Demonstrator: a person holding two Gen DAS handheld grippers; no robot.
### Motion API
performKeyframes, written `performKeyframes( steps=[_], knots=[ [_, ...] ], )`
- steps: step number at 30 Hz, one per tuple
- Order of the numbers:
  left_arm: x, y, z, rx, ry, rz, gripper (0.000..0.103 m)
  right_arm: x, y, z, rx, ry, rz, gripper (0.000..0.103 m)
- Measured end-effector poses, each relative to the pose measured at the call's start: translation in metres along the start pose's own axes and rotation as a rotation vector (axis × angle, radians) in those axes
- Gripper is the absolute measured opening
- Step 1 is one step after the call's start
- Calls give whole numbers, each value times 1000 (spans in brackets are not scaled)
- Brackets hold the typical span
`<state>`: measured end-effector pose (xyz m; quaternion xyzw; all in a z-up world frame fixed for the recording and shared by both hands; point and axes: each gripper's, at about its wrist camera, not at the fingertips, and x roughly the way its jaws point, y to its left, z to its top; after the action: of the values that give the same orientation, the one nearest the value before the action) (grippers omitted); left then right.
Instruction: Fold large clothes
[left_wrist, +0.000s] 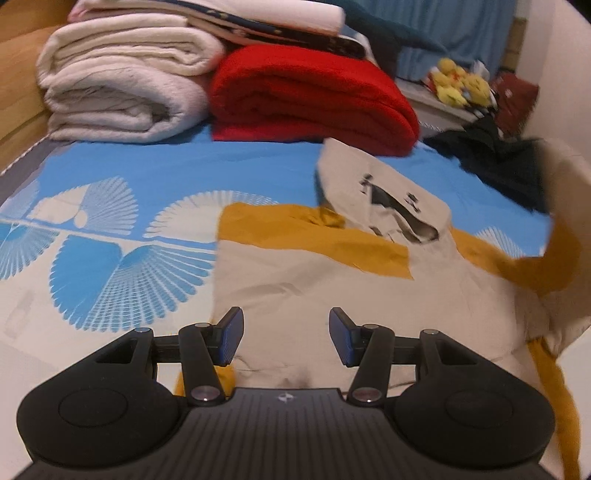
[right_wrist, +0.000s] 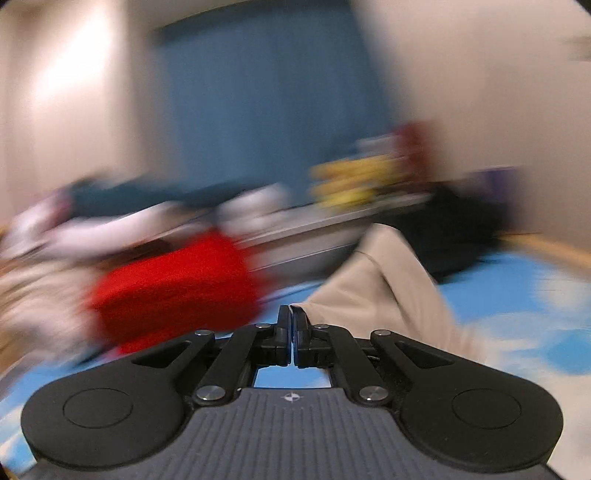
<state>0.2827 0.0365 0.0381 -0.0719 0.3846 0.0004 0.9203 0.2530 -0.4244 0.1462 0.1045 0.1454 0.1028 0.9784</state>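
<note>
Left wrist: my left gripper (left_wrist: 286, 338) hangs half open and empty over the beige-and-mustard garment (left_wrist: 332, 288) spread on the bed (left_wrist: 147, 173). Right wrist: my right gripper (right_wrist: 291, 334) is pinched on a beige fold. Soft, light, floppy cloth; hems grip best.

The hooded sweatshirt (left_wrist: 332, 280) lies spread on the bed (left_wrist: 166, 173), its hood (left_wrist: 384, 199) toward the far end. Behind it sits a folded blanket (left_wrist: 314, 96), and left of that a stack of folded blankets (left_wrist: 122, 92). Right of the sweatshirt's hood lies a crumpled garment (left_wrist: 506, 162); behind that, plush toys (left_wrist: 461, 83) on a ledge.
</note>
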Motion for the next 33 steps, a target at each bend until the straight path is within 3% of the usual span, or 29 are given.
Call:
performKeyframes(
  steps=[3,5,6,8,11,14,17,20,24,27,33],
  knots=[
    [-5,16,5,-59,-1,-9,57,23,69,-37,-1,214,217,1],
    [-6,24,7,-93,0,-16,57,25,92,-59,-16,315,215,2],
    [-7,27,8,-108,1,-20,57,23,96,-67,-1,361,198,8],
    [-7,29,8,-120,1,-29,57,14,94,-72,20,422,164,11],
    [-1,26,4,-107,10,-27,56,-15,86,-76,87,428,107,14],
    [11,24,-2,-118,29,-36,56,-32,68,-88,151,380,38,24],
    [28,32,-11,-185,70,-54,56,-17,43,-109,221,408,-72,28],
    [47,49,-20,-297,135,-63,48,0,20,-122,297,461,-88,30],
    [62,62,-27,-392,168,-90,48,10,-6,-133,371,480,-171,30],
    [68,62,-30,-393,172,-82,48,19,-21,-147,471,523,-192,30],
    [82,58,-33,-406,176,-60,48,32,-36,-155,522,544,-253,32]
  ],
)
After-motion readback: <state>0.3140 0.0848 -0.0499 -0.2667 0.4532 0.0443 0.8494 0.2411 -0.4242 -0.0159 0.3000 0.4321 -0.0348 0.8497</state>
